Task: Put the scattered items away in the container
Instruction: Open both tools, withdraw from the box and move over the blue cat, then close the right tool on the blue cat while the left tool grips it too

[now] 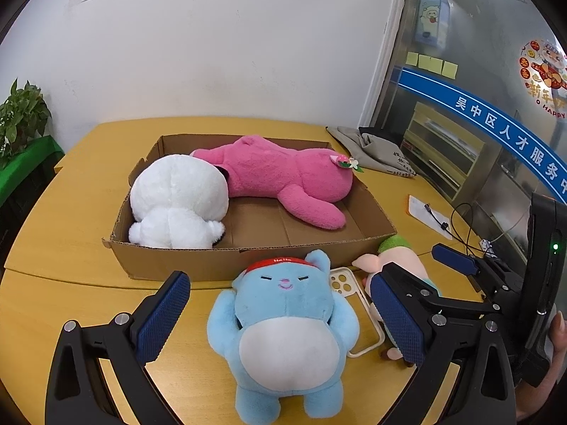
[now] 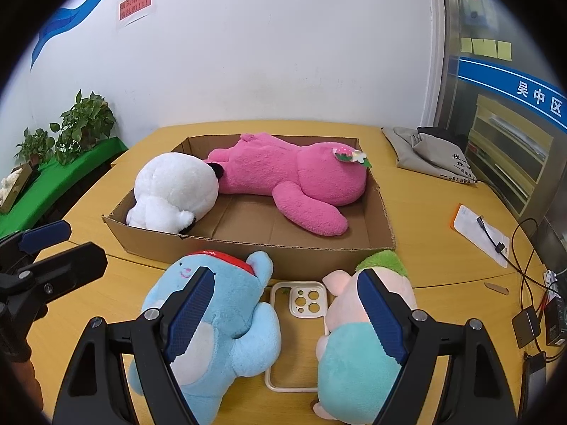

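A shallow cardboard box [image 1: 226, 258] [image 2: 319, 255] holds a white plush [image 1: 177, 198] [image 2: 173, 191] and a pink plush [image 1: 283, 173] [image 2: 294, 180]. In front of it on the table lie a blue plush [image 1: 287, 333] [image 2: 216, 326], a cream phone case [image 1: 358, 304] [image 2: 301, 315] and a pink-and-teal plush [image 1: 393, 265] [image 2: 358, 347]. My left gripper [image 1: 280, 318] is open, its fingers on either side of the blue plush. My right gripper [image 2: 287, 315] is open above the phone case, between the two plushes.
A grey cloth bag [image 1: 375, 148] [image 2: 428, 152] lies at the back right. A white pad with a cable [image 1: 428, 216] [image 2: 482, 233] and more cables and adapters [image 2: 531, 322] sit at the right edge. Potted plants [image 2: 74, 124] stand to the left.
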